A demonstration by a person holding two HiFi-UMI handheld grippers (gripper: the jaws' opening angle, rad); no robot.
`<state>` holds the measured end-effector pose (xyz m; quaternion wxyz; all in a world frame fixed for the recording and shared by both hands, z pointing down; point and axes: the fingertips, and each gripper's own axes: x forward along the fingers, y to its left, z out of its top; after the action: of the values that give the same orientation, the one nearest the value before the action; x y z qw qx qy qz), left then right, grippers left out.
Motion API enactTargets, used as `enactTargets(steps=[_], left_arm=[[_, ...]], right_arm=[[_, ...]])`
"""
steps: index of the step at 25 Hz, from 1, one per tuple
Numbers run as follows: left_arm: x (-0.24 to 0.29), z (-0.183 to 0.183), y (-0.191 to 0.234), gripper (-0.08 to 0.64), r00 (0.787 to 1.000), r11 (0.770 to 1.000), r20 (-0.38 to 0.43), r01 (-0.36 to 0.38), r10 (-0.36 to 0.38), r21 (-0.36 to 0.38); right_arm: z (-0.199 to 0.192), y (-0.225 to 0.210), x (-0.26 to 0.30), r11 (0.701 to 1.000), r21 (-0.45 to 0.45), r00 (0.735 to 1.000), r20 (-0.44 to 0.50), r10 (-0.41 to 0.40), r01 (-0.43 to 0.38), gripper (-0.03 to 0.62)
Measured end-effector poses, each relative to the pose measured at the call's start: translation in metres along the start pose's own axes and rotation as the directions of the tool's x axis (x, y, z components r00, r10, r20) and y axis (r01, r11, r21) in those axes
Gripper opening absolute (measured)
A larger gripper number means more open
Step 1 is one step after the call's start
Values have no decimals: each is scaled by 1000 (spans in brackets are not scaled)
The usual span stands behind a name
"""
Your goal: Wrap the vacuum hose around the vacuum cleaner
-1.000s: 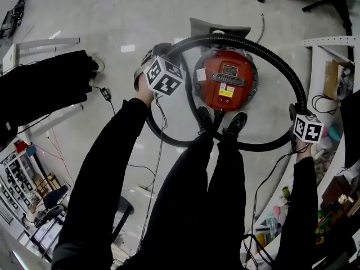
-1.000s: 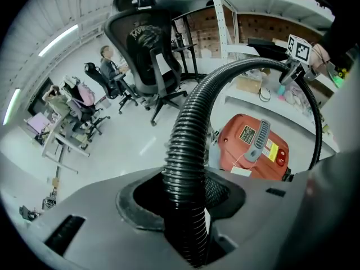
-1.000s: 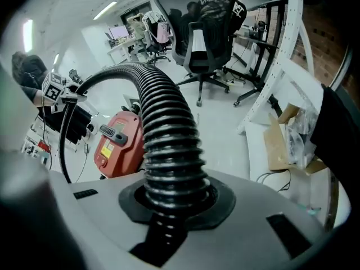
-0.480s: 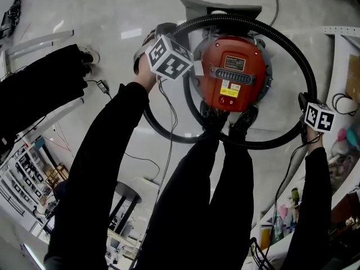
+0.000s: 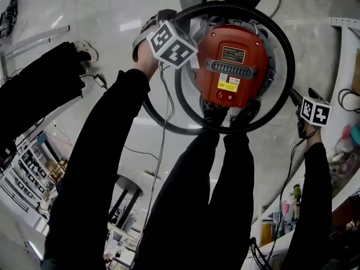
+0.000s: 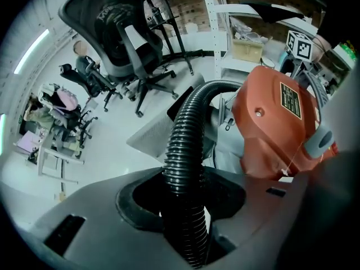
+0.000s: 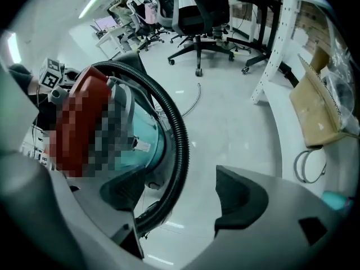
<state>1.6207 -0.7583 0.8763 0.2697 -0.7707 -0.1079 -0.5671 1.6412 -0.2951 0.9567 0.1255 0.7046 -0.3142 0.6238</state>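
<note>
Vacuum cleaner point(image 5: 233, 66): a round canister with a red domed top, grey slotted handle and yellow label, standing upright on the floor. Vacuum hose point(image 5: 242, 8): black and ribbed. I see one loop close round the cleaner's far and right sides and a second arc bulging to its left. My left tongs point(image 6: 183, 207) clamp the hose.

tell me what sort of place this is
Most likely an office or lab workroom: black wheeled office chairs stand on a glossy pale floor, and a white perforated metal shelving rack holds a brown cardboard box.
</note>
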Motion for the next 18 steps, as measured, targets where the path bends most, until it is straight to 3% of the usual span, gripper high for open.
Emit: enactTargets(steps=[5, 9, 14, 18], left_arm=[[-5, 21, 1, 173, 997, 993, 56, -67, 61, 102], [-8, 30, -10, 193, 996, 987, 64, -68, 59, 144], [-24, 35, -5, 239, 992, 991, 100, -86, 75, 102], [-52, 43, -2, 263, 980, 995, 181, -86, 76, 47]], right_arm=[[-6, 17, -9, 999, 14, 999, 29, 41, -42, 376], [-16, 37, -12, 995, 54, 996, 46, 82, -85, 376], [-25, 60, -19, 985, 110, 989, 77, 126, -134, 376], [-23, 67, -30, 981, 130, 986, 96, 133, -145, 376]])
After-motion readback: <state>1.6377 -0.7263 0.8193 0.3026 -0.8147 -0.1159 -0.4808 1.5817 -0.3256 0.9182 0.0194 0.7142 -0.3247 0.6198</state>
